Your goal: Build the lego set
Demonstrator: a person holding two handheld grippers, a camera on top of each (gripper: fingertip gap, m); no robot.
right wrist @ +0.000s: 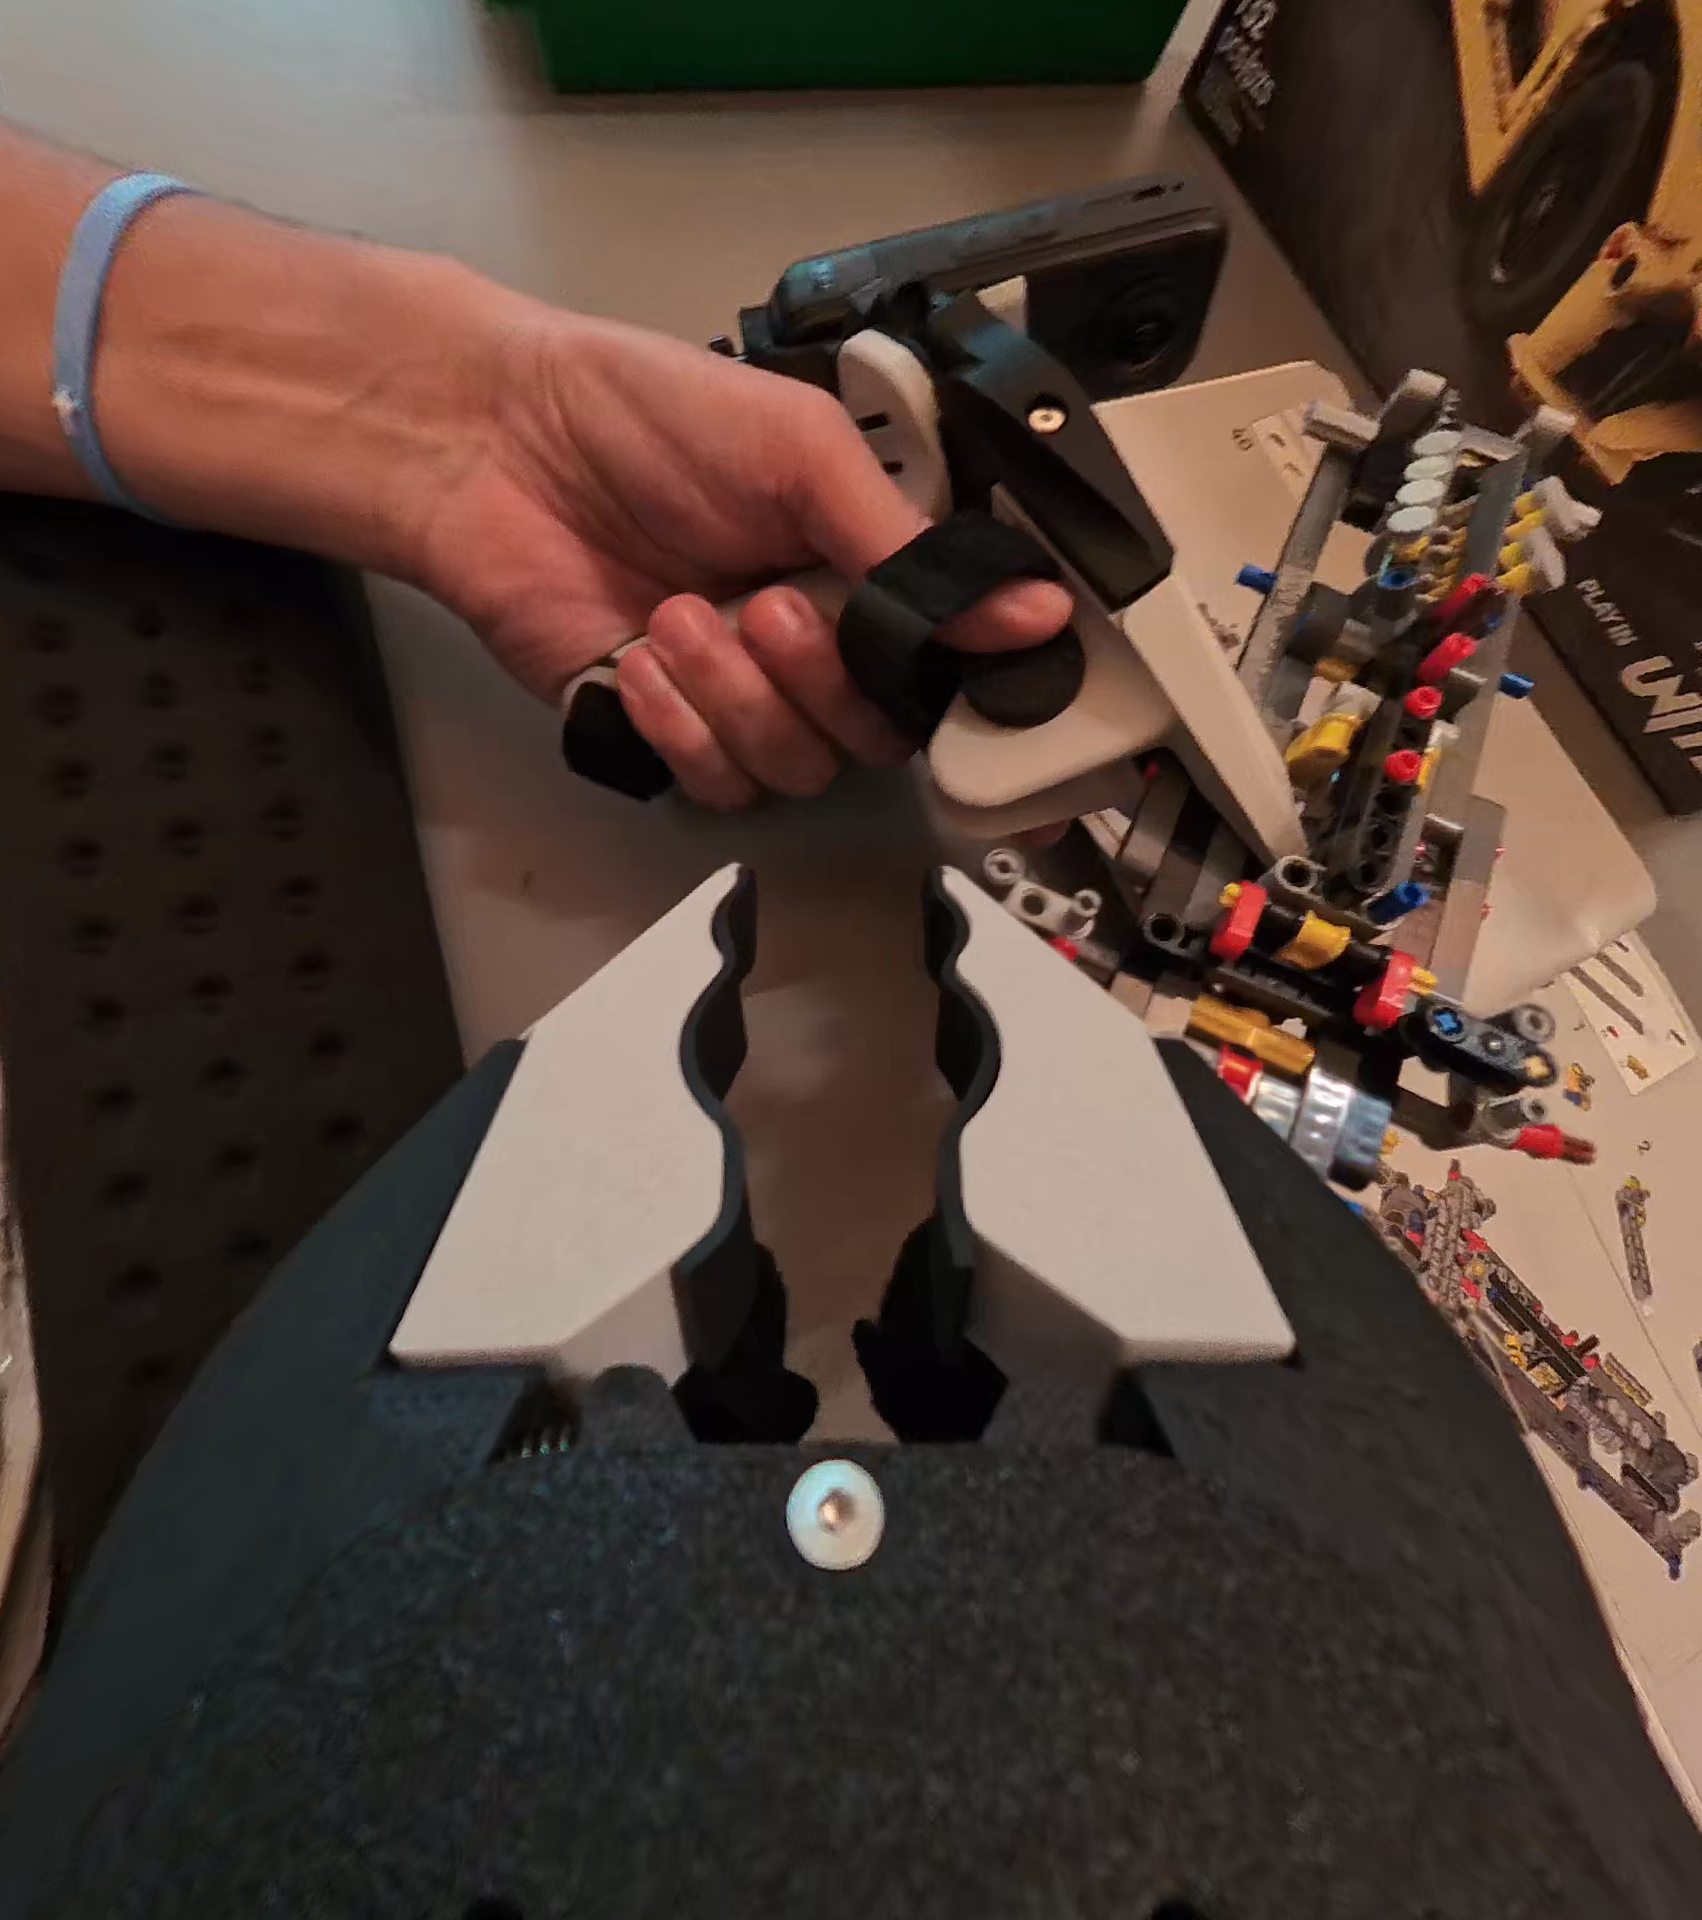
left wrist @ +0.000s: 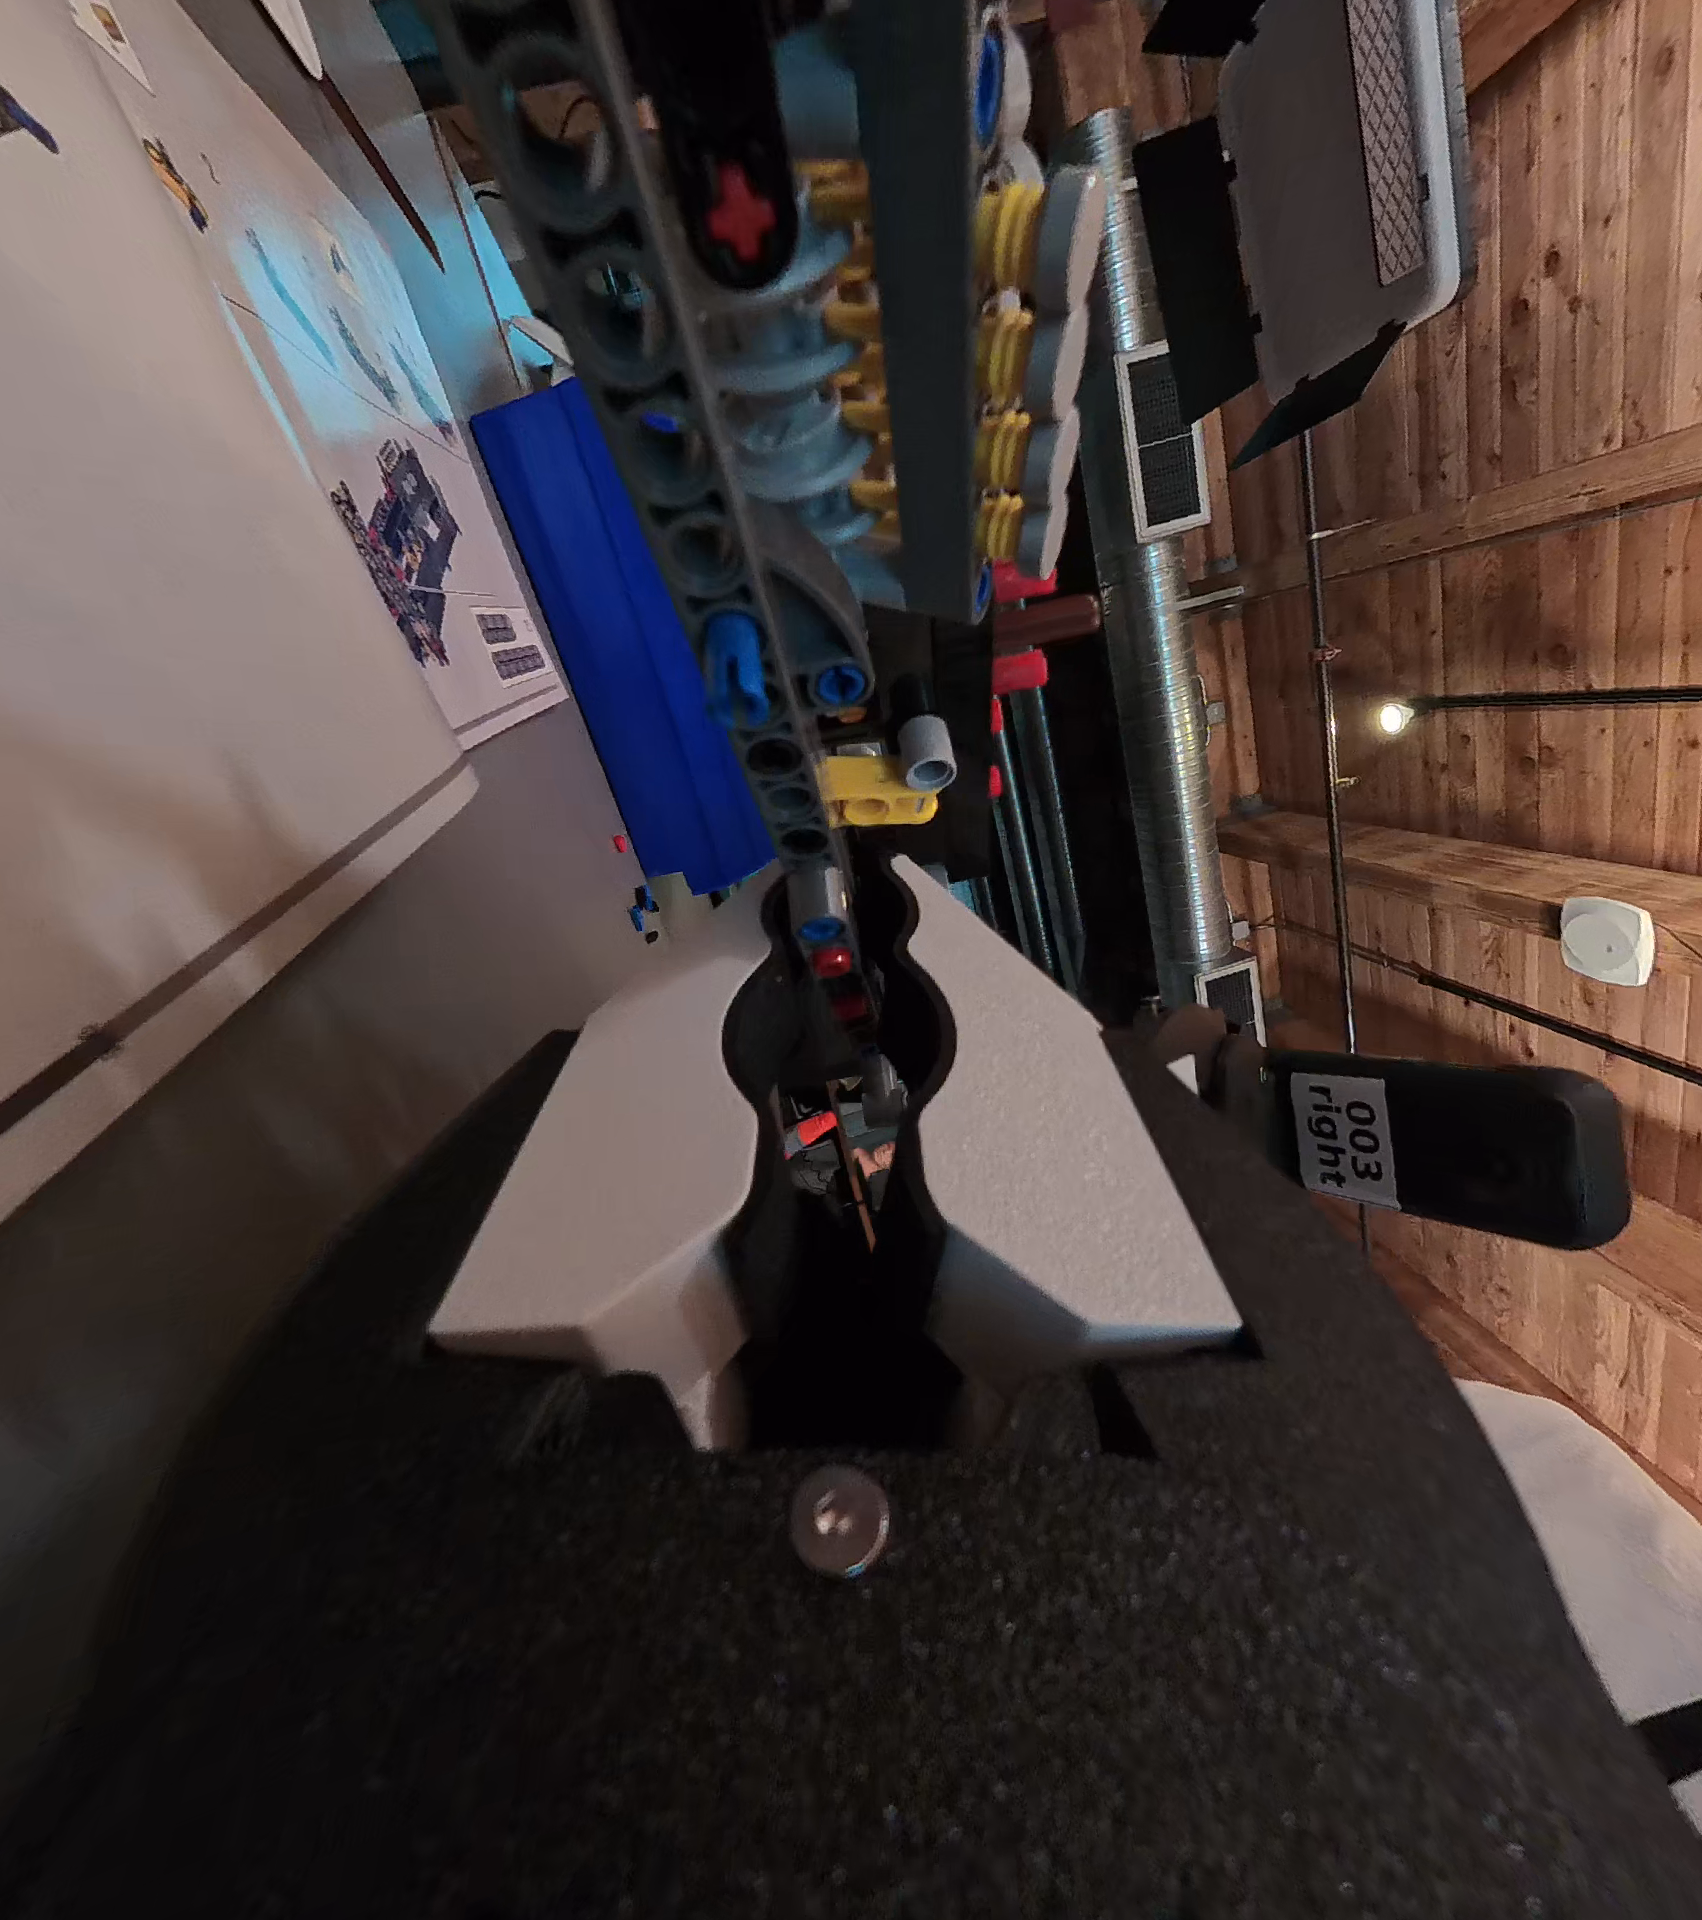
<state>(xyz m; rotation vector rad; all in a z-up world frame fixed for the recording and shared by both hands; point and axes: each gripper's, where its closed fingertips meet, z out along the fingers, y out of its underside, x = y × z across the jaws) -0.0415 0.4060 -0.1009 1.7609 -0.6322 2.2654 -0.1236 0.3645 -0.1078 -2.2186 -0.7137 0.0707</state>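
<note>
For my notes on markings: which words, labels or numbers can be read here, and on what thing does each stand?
I do not quote writing; these things bear it:
White label on black camera body: clear, legible print.
Dark cardboard box with yellow car picture: legible white print on its side.
White instruction pages: marks too small to read.

1. A pale table (right wrist: 639,197) carries everything; its bare top shows straight ahead of the right gripper (right wrist: 839,894).
2. Open instruction sheets (right wrist: 1595,1382) lie flat on it, to the gripper's right.
3. A dark product box (right wrist: 1429,187) stands at the far right, beyond the sheets.
4. A green bin (right wrist: 847,42) sits at the far edge, directly ahead.
5. Loose grey pieces (right wrist: 1039,899) rest just right of the fingertips.
</note>
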